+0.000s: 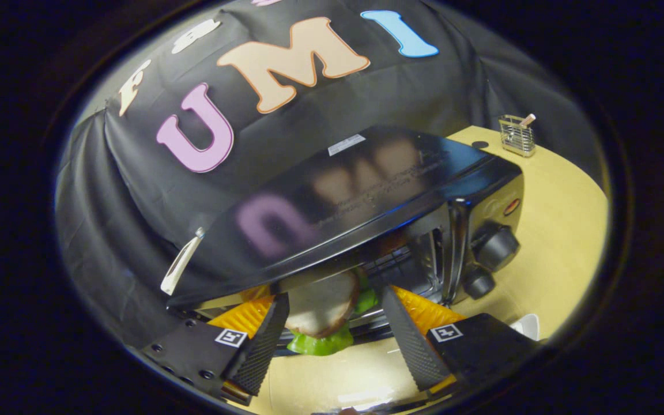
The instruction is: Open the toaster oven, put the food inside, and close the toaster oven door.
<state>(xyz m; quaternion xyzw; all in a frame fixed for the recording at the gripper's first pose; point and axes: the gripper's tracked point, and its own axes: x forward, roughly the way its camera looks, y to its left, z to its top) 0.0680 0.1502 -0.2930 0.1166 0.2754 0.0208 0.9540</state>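
The claw is spread, its fingers flanking a burger (bun over green lettuce) at the mouth of the toaster oven. The oven stands on the tabletop, and whether the fingers touch the burger is unclear.

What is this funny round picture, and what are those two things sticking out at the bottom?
The camera rides on a hand-held gripper and looks forward along its two fingers. The fingers are spread apart, with a toy burger between them, lying at the toaster oven's open mouth. I cannot tell whether the fingers touch it. The shiny black oven has two round knobs on its side. It stands on a tan table. A small wire holder sits beyond it.
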